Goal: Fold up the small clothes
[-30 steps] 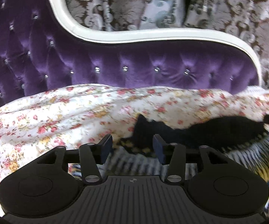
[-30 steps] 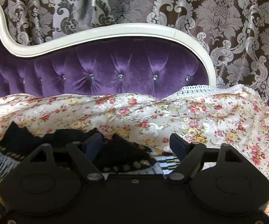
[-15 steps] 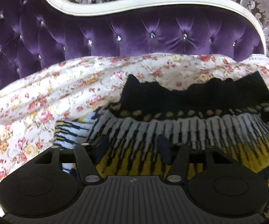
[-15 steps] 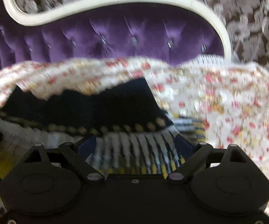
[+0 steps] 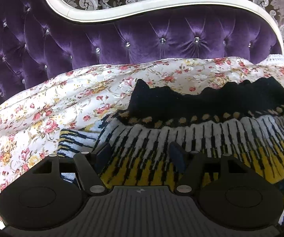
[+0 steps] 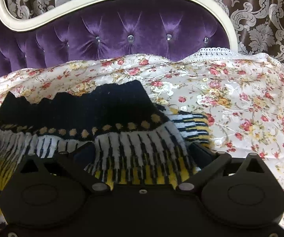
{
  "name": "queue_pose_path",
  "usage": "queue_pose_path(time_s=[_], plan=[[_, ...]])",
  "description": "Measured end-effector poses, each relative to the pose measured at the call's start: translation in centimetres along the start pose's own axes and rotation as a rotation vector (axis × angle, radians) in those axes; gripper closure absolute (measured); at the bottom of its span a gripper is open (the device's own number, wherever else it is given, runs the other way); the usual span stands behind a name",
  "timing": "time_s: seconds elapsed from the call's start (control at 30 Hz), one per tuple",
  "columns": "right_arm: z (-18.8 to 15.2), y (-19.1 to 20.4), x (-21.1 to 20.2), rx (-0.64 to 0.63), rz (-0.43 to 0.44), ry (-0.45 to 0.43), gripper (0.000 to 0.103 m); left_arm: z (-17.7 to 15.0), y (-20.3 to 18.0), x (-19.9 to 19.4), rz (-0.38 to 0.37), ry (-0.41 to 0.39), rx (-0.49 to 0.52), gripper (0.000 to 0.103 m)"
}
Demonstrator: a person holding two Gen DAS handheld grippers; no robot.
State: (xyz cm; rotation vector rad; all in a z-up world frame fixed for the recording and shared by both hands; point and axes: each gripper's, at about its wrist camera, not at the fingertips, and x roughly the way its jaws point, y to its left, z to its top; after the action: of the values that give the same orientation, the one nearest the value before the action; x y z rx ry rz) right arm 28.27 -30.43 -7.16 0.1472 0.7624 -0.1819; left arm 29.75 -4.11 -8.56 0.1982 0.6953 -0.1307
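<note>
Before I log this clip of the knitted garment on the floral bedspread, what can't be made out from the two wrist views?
- Near part of the black, white and yellow patterned knitted garment: both views, hidden behind the gripper bodies.
- Garment type and full outline: cut off at the left wrist view's right edge and the right wrist view's left edge.
- Whether the left gripper or right gripper touches the knit: fingertips sit over it, contact unclear.
- Floral bedspread: near edge hidden.

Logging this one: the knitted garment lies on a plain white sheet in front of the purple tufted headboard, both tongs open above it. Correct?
Not quite. The sheet is floral, not plain white, as the right wrist view shows. The knitted garment does lie on it before the purple tufted headboard, with the left tongs and right tongs open.
</note>
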Motion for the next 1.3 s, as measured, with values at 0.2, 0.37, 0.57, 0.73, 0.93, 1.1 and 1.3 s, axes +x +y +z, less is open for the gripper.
queue_pose_path(time_s=[0.2, 0.37, 0.57, 0.73, 0.93, 1.1, 1.3], plan=[[-0.2, -2.0, -2.1, 0.077, 0.048, 0.02, 0.001, 0.0, -0.1, 0.1, 0.008, 0.001, -0.006, 0.038], [-1.1, -4.0, -2.7, 0.15, 0.073, 0.065, 0.001, 0.1, 0.0, 0.1, 0.008, 0.008, -0.01, 0.038], [-2.4, -5.6, -2.4, 0.226, 0.123, 0.138, 0.001, 0.2, 0.0, 0.2, 0.01, 0.017, -0.012, 0.038], [-2.8, -6.0, -2.3, 0.245, 0.126, 0.145, 0.001, 0.2, 0.3, 0.3, 0.001, 0.018, -0.02, 0.038], [-2.7, -5.7, -2.5, 0.237, 0.135, 0.136, 0.001, 0.4, 1.0, 0.0, -0.041, 0.033, -0.036, 0.038], [-2.2, -5.6, -2.8, 0.233, 0.142, 0.116, 0.001, 0.7, 2.0, -1.3, -0.067, 0.057, -0.067, 0.039], [-2.3, -5.7, -2.9, 0.244, 0.182, 0.113, 0.001, 0.4, 2.3, -3.4, -0.063, 0.071, -0.052, 0.039]])
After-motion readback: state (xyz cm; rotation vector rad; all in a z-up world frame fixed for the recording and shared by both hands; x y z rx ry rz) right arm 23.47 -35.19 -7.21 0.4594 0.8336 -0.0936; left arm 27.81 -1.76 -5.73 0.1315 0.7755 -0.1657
